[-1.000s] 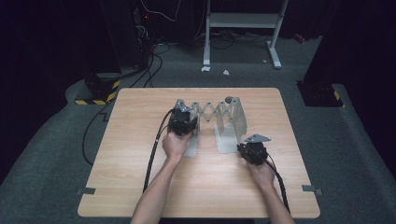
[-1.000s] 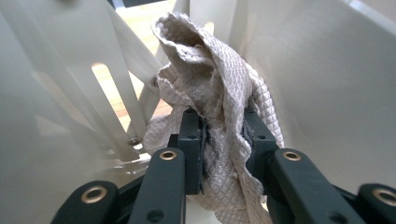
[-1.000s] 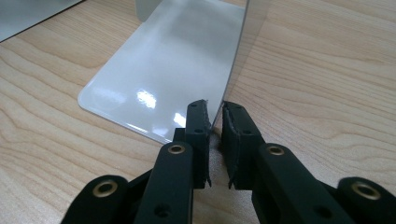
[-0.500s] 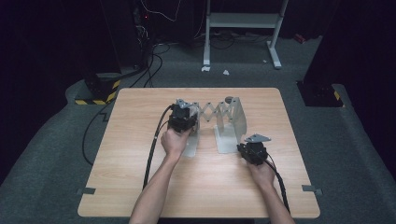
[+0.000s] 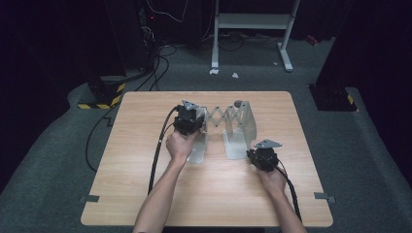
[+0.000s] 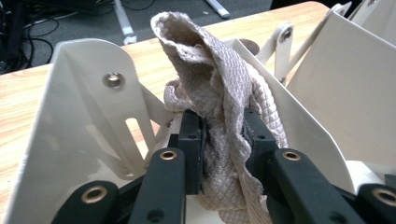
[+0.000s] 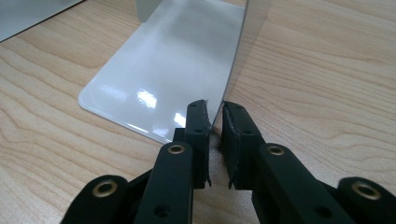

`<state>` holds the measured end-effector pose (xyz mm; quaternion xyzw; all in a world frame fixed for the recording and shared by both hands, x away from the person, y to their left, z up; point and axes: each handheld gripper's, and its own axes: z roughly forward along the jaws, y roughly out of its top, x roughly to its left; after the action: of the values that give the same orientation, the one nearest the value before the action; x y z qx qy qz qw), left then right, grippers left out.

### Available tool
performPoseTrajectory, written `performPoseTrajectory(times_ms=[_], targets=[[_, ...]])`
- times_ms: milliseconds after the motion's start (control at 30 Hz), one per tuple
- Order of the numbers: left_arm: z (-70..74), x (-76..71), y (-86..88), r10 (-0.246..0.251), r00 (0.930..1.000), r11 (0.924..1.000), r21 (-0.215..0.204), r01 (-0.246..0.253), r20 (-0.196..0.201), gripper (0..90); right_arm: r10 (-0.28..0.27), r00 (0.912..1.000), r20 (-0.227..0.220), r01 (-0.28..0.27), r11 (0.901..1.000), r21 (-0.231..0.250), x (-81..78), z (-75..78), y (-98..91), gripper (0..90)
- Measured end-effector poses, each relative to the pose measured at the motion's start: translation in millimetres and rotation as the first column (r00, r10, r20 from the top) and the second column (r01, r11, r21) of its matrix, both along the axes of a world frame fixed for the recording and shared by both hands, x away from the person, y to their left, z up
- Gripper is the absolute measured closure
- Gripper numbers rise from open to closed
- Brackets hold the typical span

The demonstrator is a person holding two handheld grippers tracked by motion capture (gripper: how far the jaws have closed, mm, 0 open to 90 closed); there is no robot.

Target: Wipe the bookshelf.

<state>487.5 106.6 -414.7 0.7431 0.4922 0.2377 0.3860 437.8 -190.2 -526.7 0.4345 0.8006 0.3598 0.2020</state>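
A pale metal folding rack [image 5: 237,141] stands mid-table, its two upright plates joined by a scissor link [image 5: 221,116]. My left gripper [image 5: 193,116] is at the rack's left plate. In the left gripper view it [image 6: 224,135] is shut on a beige quilted cloth [image 6: 219,88], which bunches up between the white plates [image 6: 88,107]. My right gripper [image 5: 256,154] sits low at the front right corner of the rack. In the right gripper view it [image 7: 215,119] is shut on the thin edge of the right plate [image 7: 177,70], which rests flat on the wood.
The wooden table [image 5: 145,194] has bare room in front and on both sides. Cables [image 5: 158,150] trail from each gripper toward the near edge. A white stand [image 5: 252,22] and black equipment stand on the grey floor behind.
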Motion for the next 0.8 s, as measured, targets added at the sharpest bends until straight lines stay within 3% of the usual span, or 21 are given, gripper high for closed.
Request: performPoseTrajectory(times_ms=[167,467,800], targets=[[4.9,-1.0,3.8,0.014,0.9998,0.9999,-0.007,-0.014,0.010,73.5,0.001,1.0000,-0.001,-0.001,1.0000,0.000,-0.1,0.1,0.1,81.0],[-13.5,2.5,3.5,0.026,0.9995,0.9995,0.018,-0.026,-0.019,73.4,0.002,1.0000,-0.001,-0.002,1.0000,-0.001,-0.4,0.1,0.4,81.0],[-19.8,-0.3,3.0,0.020,0.9997,0.9992,0.036,-0.020,-0.015,73.5,0.001,1.0000,-0.001,-0.001,1.0000,-0.002,-0.8,0.1,0.8,81.1]])
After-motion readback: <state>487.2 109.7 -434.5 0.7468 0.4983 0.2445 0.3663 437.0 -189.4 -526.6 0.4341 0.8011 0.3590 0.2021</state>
